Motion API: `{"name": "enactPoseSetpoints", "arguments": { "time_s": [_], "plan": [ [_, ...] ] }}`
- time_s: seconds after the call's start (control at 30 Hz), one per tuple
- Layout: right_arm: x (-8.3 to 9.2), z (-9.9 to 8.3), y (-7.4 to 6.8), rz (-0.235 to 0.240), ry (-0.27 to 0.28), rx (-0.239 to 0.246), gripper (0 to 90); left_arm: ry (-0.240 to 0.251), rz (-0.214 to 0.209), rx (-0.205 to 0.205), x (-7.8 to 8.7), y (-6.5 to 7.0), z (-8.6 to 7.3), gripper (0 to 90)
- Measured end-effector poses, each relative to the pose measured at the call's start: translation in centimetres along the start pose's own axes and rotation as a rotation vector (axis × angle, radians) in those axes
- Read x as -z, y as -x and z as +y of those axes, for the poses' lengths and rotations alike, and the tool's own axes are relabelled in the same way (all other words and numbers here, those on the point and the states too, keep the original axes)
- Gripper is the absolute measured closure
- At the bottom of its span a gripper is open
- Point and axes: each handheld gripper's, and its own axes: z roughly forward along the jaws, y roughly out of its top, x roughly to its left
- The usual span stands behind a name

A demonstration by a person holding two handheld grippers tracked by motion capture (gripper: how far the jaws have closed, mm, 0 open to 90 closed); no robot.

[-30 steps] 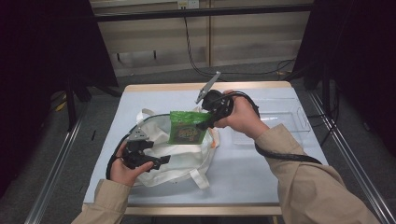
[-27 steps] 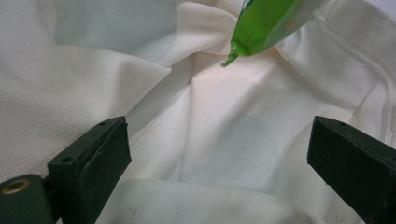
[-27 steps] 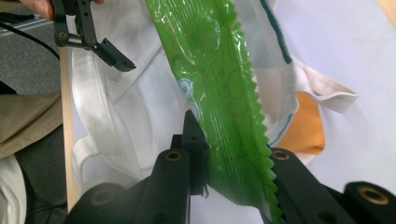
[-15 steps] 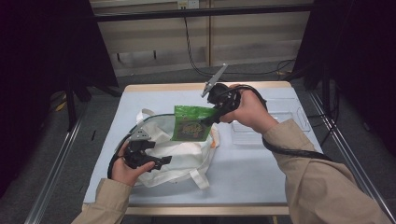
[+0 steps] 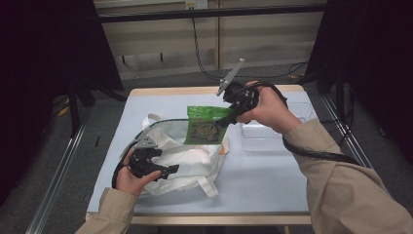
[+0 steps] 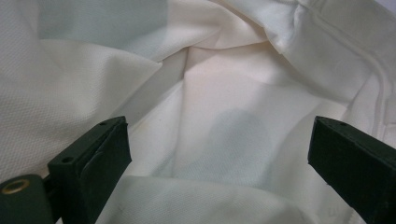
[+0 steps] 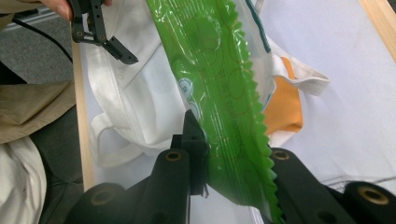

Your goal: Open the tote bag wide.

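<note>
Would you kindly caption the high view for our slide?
Right gripper holds a green snack packet above a white tote bag.

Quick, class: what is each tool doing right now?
Left tool: open, jaws apart against the white cloth bag.
Right tool: shut on the green packet.

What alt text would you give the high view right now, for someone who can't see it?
The right tongs hold a green snack packet by its edge above a white tote bag on the table. The left tongs rest at the bag's near side. A clear plastic tray lies beside the bag.
</note>
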Motion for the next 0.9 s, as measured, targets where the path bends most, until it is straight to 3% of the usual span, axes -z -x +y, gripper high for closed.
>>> {"name": "enactPoseSetpoints", "arguments": {
  "time_s": [0.33,0.9],
  "plan": [
    [2.5,-0.8,1.0,-0.030,0.010,-0.026,77.9,0.003,-0.005,-0.001,0.3,0.0,0.0,5.7],
    [4.2,-2.6,2.2,-0.055,-0.009,-0.065,77.6,0.006,-0.006,-0.001,0.3,-0.2,0.2,5.7]
  ]
}}
